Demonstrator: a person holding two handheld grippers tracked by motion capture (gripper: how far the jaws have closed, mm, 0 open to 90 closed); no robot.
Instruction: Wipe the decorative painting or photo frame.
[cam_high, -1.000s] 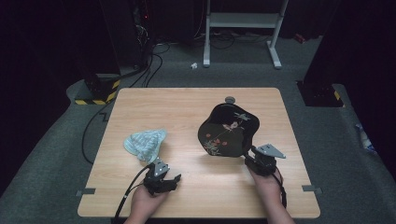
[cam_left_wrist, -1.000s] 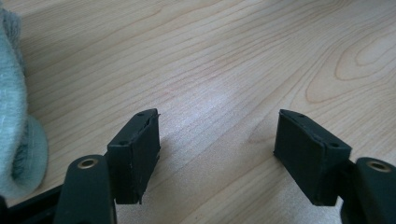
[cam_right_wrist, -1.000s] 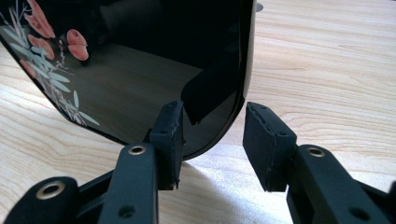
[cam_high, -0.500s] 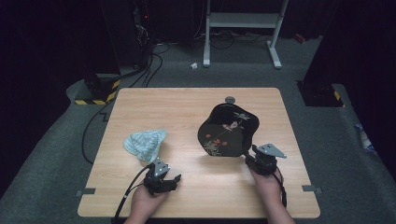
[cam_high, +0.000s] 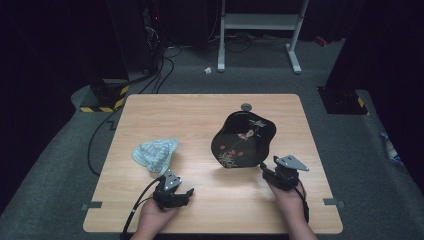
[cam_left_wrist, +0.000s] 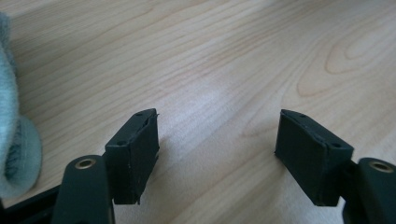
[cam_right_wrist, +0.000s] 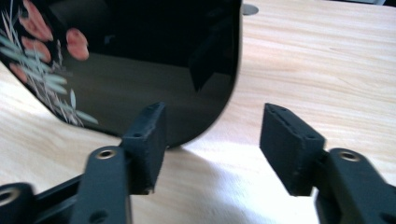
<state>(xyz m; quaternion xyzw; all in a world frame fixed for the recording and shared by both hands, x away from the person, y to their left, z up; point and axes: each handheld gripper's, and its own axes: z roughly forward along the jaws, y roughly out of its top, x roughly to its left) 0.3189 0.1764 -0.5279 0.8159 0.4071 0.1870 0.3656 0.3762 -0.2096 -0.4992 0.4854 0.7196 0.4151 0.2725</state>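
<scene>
Right tongs just let go of tray edge, left idle and wide.
We saw right gripper (cam_high: 266, 172) jaws having just opened, black lacquer tray (cam_high: 244, 140) rim beside one pad, unclamped; left gripper (cam_high: 184, 194) gaped over bare table (cam_high: 200, 115) near striped cloth (cam_high: 155, 152). Risk, we judged: glossy rim slipping on regrip. No writing readable.

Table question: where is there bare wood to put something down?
The table is bare along its far-left corner, beyond the striped cloth, and between cloth and black lacquer tray. It is crowded at the near edge: left gripper beside the cloth, right gripper at the tray.
</scene>
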